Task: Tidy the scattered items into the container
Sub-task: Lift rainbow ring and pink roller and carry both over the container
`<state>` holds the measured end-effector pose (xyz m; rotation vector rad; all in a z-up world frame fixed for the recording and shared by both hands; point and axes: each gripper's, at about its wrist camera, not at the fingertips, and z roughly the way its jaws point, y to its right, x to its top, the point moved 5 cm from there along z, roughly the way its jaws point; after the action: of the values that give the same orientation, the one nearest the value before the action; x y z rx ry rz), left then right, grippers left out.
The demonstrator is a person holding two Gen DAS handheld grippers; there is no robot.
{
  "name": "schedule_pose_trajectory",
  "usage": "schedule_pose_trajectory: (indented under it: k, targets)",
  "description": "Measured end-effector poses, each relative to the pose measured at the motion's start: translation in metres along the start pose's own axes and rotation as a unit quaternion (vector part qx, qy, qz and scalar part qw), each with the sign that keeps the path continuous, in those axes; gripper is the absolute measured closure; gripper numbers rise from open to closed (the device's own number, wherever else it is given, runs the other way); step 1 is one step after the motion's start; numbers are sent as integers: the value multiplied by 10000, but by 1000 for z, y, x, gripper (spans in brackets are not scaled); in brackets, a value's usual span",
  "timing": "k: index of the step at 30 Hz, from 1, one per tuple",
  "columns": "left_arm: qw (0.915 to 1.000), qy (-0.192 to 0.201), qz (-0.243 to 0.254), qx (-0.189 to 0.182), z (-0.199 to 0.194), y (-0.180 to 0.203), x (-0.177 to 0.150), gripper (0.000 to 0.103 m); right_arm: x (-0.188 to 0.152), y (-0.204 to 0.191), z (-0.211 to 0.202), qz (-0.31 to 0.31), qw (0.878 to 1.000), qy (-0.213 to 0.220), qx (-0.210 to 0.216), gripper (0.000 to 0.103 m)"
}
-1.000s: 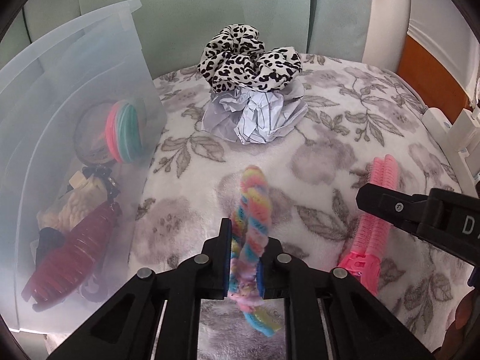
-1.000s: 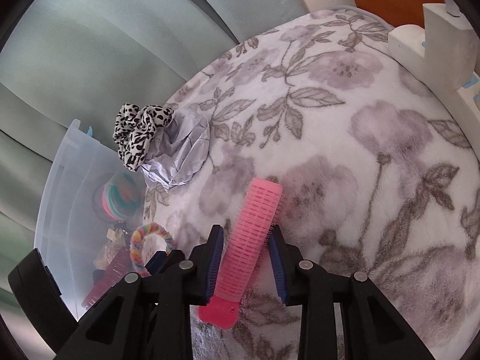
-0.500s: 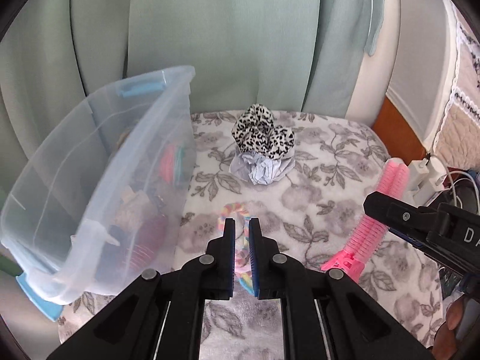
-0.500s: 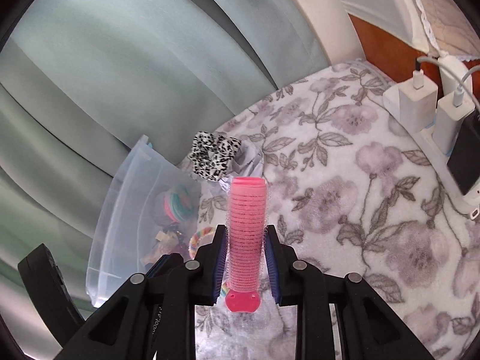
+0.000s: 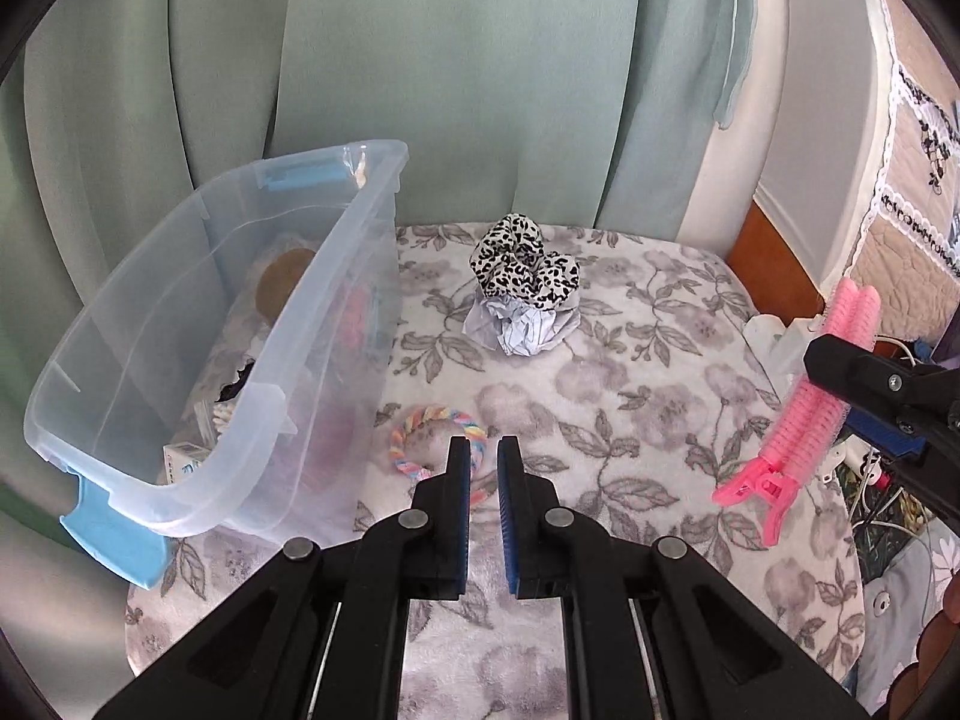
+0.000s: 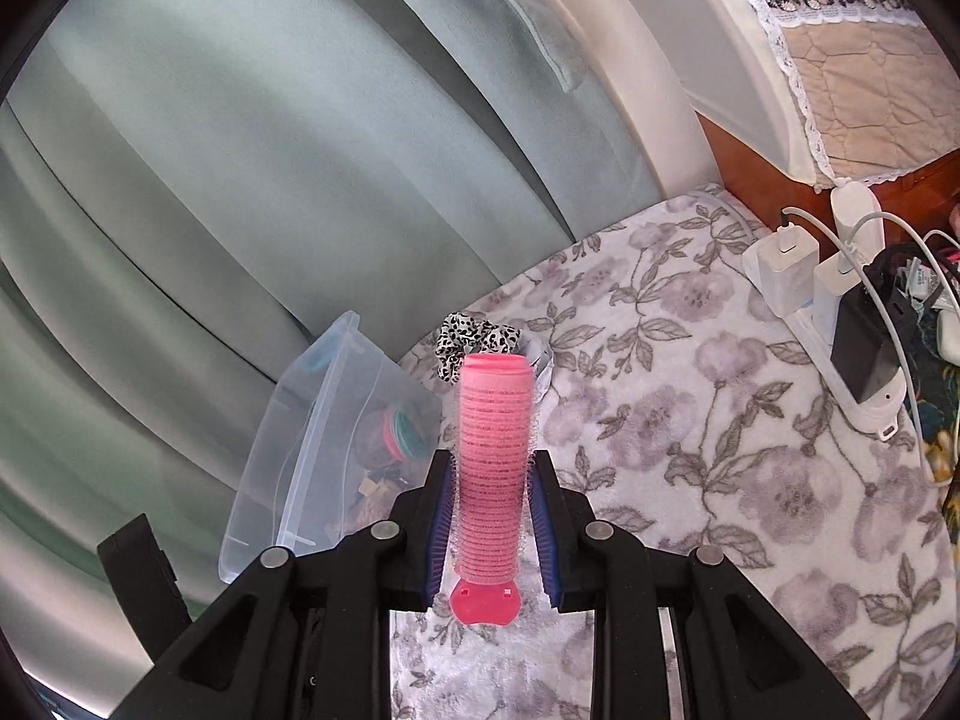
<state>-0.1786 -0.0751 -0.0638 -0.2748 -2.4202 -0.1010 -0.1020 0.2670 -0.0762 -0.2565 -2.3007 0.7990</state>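
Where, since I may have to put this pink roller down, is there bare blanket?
Widest bare patch: the middle of the floral blanket, between the leopard scrunchie, the rainbow hair tie and the chargers. The near strip in front of the hair tie is free. Crowded: beside the clear bin and around the chargers.

Counted: one clear plastic container [image 5: 336, 276] at 9 o'clock. One pink hair roller [image 6: 493, 468], at 3 o'clock in left wrist view. One rainbow hair tie [image 5: 420, 438] near centre. One leopard-print scrunchie [image 5: 522, 261] at 12 o'clock, on one pale crumpled scrunchie [image 5: 519, 330]. Two white chargers [image 6: 783, 267], one black adapter [image 6: 867, 348] at 2 o'clock in right wrist view. Two grippers: left gripper [image 5: 483, 468], right gripper [image 6: 493, 516].
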Motion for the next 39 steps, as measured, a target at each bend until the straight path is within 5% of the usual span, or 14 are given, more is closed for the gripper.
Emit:
schedule_pose_trajectory:
  k: [4,6,7,22,26,35,39]
  targets:
    - [9997,-214,-10,87,19,-1,-6,86,-3,12,11,82,9999,-110,-5,76]
    - [9993,-337,-28,138,30,-3,-10,61,-6,21,20,153,9996,-215,-26,76]
    - [9992,-377,-28,156,35,-4,-12,60,-7,26,25,195,9994,-277,-45,76]
    - [9929,-1104,275,345,134,-5,-20,57,-33,88,96,508,9926,-1077,-247,76]
    - [9933,-1048,278,393,142,-4,-19,57,-35,97,105,607,9913,-1147,-226,75]
    - [9947,-923,375,237,142,5,-16,92,-32,92,101,584,9917,-1127,-220,76]
    - [9955,-926,191,45,129,3,-16,95,-24,79,85,469,9943,-942,-196,76]
